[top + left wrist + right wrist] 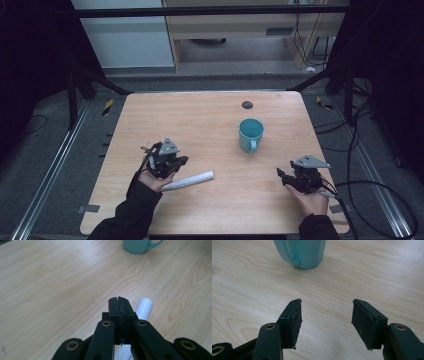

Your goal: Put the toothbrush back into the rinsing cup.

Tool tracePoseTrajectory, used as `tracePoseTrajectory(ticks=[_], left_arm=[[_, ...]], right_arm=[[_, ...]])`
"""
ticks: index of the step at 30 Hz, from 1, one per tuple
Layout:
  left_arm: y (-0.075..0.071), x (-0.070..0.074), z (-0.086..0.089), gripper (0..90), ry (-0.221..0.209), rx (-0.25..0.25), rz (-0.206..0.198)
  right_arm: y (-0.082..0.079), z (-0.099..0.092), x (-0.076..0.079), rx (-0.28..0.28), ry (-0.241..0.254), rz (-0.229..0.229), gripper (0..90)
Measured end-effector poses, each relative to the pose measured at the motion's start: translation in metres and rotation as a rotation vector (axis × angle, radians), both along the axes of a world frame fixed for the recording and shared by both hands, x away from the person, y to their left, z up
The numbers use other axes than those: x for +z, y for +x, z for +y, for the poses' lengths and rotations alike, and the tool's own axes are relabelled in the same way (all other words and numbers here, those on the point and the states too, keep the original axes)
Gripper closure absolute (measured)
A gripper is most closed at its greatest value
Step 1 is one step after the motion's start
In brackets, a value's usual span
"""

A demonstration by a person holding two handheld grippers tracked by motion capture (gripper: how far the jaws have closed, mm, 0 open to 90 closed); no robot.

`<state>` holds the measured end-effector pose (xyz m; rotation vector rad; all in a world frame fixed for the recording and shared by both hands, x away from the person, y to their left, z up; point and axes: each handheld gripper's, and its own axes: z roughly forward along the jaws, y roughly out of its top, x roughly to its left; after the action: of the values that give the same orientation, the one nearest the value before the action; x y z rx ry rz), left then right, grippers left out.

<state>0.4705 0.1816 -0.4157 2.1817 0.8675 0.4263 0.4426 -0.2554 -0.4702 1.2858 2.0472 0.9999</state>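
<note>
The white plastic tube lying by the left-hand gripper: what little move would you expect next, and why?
Probably the left gripper should open. Its jaws are pressed together with nothing between them, while the white plastic tube lies on the wooden table just beside and beneath them. The right gripper is already open, facing the teal ceramic mug.

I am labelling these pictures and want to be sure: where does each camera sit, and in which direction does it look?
High view: above the person's side, looking forward and down on the table; both forearms and tools show.
Left gripper view: rides the left tool, jaws shut, facing the teal mug; a white tube lies beneath.
Right gripper view: rides the right tool, jaws open, facing the mug.
Shared: all three views show the mug.
</note>
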Motion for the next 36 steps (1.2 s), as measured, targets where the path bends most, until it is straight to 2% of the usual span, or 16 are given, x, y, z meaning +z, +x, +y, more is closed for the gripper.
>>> tracePoseTrajectory(ticks=[7,13,19,36], left_arm=[[-0.029,-0.027,0.021,90.0,0.048,0.03,0.082],[-0.044,-0.041,0.027,90.0,0.082,0.029,0.118],[-0.05,-0.05,0.03,90.0,0.095,0.046,0.14],[-0.051,-0.06,0.033,90.0,0.147,0.058,0.174]], right_arm=[[-0.001,-0.001,0.001,-0.001,0.0,-0.002,41.0],[-0.002,-0.001,0.001,-0.006,0.001,-0.004,40.9],[-0.002,-0.001,0.001,-0.007,0.001,-0.004,40.9],[-0.002,-0.001,0.001,-0.006,-0.005,-0.003,41.0]])
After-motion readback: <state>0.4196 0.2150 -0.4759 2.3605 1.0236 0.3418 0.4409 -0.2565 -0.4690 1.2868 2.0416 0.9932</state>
